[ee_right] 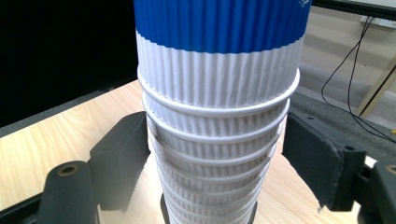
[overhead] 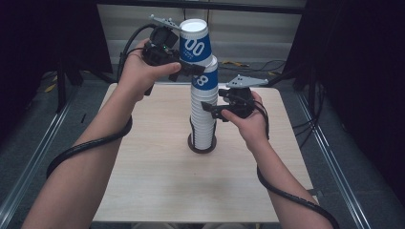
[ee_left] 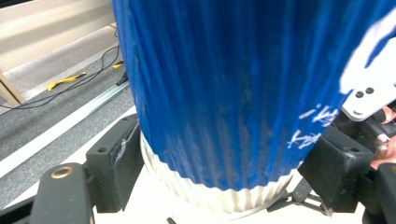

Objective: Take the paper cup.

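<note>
The worktop (overhead: 143, 191) carries one tall stack of cups (overhead: 203, 114), standing upside down in a dark round holder (overhead: 202, 145) near its middle. The stack is the landmark here. At its top, the top cup (overhead: 195, 43), blue with white numerals, sits tilted and partly lifted off the blue cup below it. The left gripper (overhead: 184, 70) comes in from the stack's left side, and its jaws pinch the top cup low on its ribbed wall, one pad on each side. The right gripper (overhead: 212, 110) reaches in from the stack's right side, lower down at the white rims; its jaws stand astride the stack. The left jaw looks to touch the ribs, while a gap shows at the other, so whether they clamp cannot be told.

As a judgement, the top cup is gripped and loosened but not yet free; pulling it clear and setting it down remain.
</note>
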A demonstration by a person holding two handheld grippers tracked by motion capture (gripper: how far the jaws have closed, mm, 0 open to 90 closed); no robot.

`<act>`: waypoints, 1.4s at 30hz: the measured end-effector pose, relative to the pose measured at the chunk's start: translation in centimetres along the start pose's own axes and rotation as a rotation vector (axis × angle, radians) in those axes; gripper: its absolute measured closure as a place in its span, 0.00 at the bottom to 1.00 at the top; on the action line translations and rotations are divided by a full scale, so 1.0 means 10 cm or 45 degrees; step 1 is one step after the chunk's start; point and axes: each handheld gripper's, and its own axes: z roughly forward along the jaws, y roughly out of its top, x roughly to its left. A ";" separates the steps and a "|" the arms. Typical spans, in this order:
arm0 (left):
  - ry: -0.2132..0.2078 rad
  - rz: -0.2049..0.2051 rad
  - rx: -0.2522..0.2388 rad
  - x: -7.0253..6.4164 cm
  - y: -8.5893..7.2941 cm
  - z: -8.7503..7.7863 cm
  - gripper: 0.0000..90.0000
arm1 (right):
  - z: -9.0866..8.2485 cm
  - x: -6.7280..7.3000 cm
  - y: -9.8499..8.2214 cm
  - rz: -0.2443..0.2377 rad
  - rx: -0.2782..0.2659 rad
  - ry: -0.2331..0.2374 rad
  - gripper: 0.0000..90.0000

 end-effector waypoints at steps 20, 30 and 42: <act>0.032 -0.044 -0.026 0.06 -0.19 -0.24 0.23 | -0.05 0.03 -0.05 -0.003 0.013 -0.012 0.24; 0.047 -0.051 -0.024 0.07 -0.30 -0.32 0.23 | -0.09 0.04 -0.08 -0.007 0.018 -0.024 0.24; 0.068 -0.068 -0.029 0.08 -0.45 -0.44 0.24 | -0.13 0.07 -0.13 -0.006 0.030 -0.024 0.23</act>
